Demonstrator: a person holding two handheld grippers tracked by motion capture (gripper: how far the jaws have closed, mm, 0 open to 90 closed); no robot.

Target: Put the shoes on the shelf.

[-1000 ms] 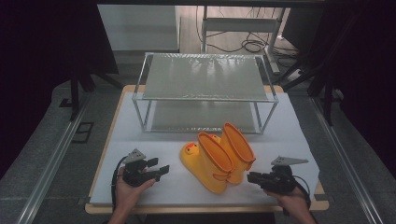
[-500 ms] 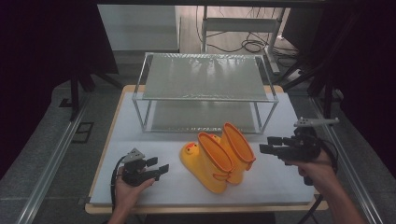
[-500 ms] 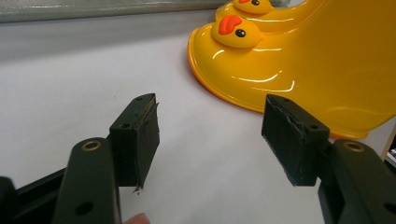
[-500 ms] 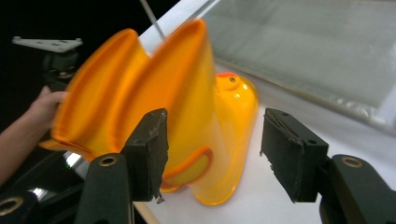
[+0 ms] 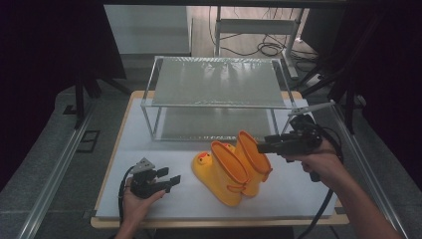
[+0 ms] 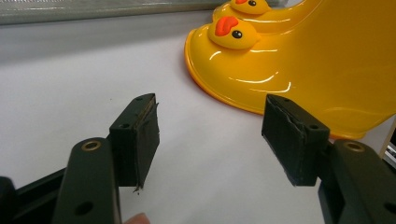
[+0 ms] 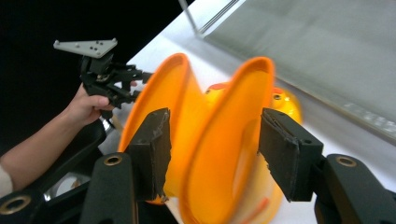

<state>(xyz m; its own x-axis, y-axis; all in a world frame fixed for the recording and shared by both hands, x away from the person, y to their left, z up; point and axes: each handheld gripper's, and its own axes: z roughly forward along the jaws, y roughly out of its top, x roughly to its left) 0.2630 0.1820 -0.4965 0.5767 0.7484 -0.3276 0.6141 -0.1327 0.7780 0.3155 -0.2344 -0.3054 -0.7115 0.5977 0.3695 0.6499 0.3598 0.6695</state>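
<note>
Right gripper (image 5: 262,147) has lifted off the desk (image 5: 124,144) to the yellow boots' (image 5: 234,167) tops, jaws just opened wide, empty; left gripper (image 5: 171,181) unmoved, open, empty; grasp likely next.

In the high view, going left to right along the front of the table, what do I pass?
Left gripper, open on the white table → the pair of yellow duck rain boots → right gripper, open, raised by the boot tops.
</note>
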